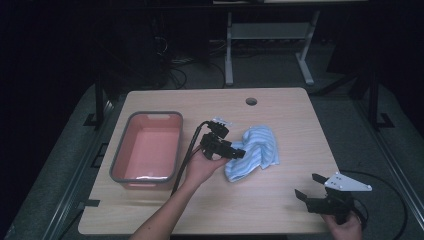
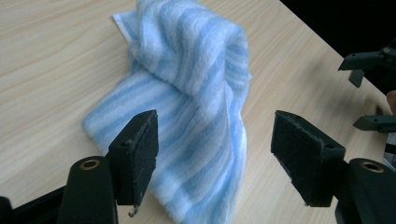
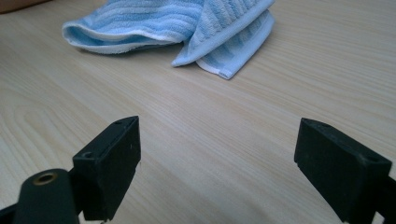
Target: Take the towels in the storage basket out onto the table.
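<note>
— Towel (image 1: 252,152) first: where was it, and how far had the work got?

— It lay crumpled on the wooden table (image 1: 280,107), a little right of the middle, well apart from the pink bin (image 1: 148,148) at the left. The bin looked empty (only a pale glint along its near wall), so I judged that nothing had been moved yet, if the bin was where the cloth belonged. Gripping, lifting and carrying were all left.

— And the left gripper (image 2: 212,149)?

— Its jaws stood wide apart and held nothing. In its own view they straddled the near end of the striped cloth, one pad on each side, with the fabric running up between them. I could not tell whether the pads touched the pile. From above, that gripper (image 1: 239,152) sat at the towel's left edge.

— The right gripper (image 3: 217,161)?

— Also spread wide and empty, with bare tabletop between the jaws. It hung near the table's front right corner (image 1: 309,187), well away from the towel, whose folded edges (image 3: 187,32) showed farther off in its own view.

— So the start of a grasp?

— That was my reading: one hand lined up, the other waiting.
</note>
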`<state>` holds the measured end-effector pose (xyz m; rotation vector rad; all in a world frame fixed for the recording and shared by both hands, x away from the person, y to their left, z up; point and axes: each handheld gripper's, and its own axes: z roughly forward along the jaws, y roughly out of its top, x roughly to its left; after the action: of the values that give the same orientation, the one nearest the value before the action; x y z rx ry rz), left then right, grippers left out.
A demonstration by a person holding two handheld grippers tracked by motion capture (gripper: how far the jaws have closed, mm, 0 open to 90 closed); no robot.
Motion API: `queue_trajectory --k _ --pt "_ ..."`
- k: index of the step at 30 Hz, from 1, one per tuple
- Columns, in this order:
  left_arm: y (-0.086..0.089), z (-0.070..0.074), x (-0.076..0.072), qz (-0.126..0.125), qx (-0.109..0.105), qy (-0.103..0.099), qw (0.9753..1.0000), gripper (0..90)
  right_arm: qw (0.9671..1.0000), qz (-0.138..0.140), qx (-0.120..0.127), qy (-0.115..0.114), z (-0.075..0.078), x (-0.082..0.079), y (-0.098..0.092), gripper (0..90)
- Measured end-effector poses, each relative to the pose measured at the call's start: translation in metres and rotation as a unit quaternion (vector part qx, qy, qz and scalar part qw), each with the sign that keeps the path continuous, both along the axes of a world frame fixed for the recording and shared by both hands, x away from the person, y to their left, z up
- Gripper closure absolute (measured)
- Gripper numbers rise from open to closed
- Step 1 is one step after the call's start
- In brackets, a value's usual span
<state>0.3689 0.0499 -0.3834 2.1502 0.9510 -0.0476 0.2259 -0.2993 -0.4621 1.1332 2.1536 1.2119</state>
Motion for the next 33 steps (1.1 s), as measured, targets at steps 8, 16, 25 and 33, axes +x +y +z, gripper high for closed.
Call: queue_trajectory --k 8,16,25,33 --pt "0.015 -0.003 -0.013 -0.004 -0.007 -0.003 1.0 31.9 1.0 -0.001 -0.001 0.002 0.0 0.001 0.001 14.1" --pt "0.023 -0.003 -0.024 -0.013 -0.013 -0.008 0.9998 31.6 1.0 -0.003 -0.005 0.0 0.0 0.001 0.003 14.2" --pt "0.035 -0.01 -0.041 -0.019 -0.018 -0.006 0.9996 30.8 1.0 -0.006 -0.006 0.0 0.0 0.002 0.002 14.2" --pt "0.039 -0.015 -0.054 -0.025 -0.006 -0.015 0.9996 30.8 0.9999 -0.002 -0.012 0.0 -0.001 0.003 0.005 14.1"
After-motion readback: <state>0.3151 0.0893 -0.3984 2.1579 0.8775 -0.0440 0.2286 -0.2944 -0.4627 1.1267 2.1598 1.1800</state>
